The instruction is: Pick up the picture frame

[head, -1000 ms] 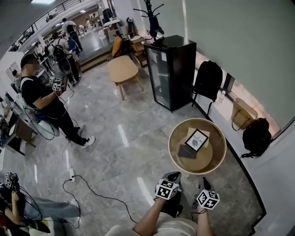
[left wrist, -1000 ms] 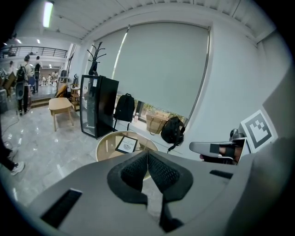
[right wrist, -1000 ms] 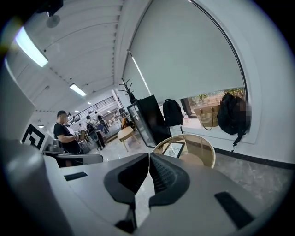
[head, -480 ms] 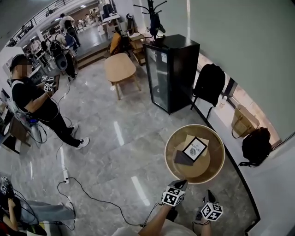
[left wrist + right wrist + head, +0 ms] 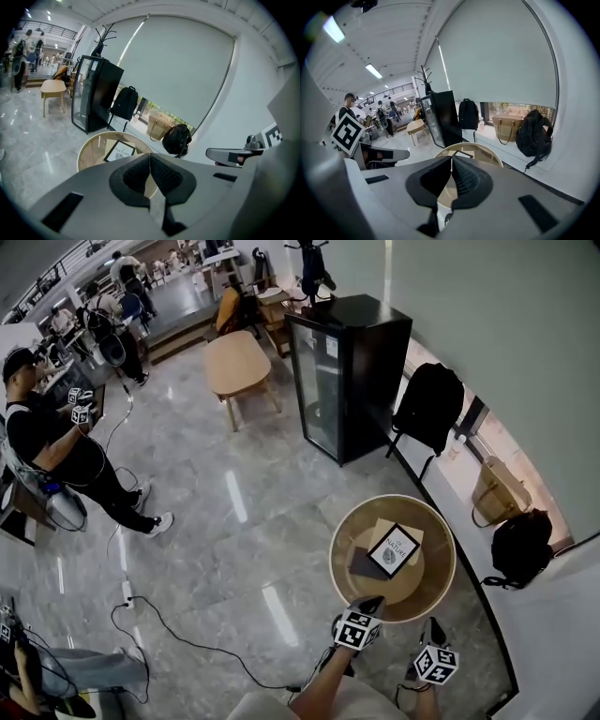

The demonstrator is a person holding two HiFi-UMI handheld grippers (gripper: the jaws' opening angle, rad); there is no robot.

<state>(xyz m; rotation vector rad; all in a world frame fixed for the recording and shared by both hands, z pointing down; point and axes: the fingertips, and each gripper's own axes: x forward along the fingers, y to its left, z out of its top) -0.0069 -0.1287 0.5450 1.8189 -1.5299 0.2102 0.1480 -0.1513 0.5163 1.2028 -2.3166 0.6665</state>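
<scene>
We note the picture frame (image 5: pixel 394 550) lying on the round table (image 5: pixel 343 521), partly over a tan sheet (image 5: pixel 382 526). Left gripper (image 5: pixel 370 604) and right gripper (image 5: pixel 434 626) hover by the table's near rim, clear of the frame. Both pairs of jaws are pressed together, holding nothing.

A round wooden worktop (image 5: pixel 349 521) with a raised rim is noted standing on the grey polished floor (image 5: pixel 234 521). On it a black-edged picture frame (image 5: pixel 395 550) is laid partly over a beige sheet (image 5: pixel 382 527). A dark flat item (image 5: pixel 364 564) is found just beside it.
</scene>
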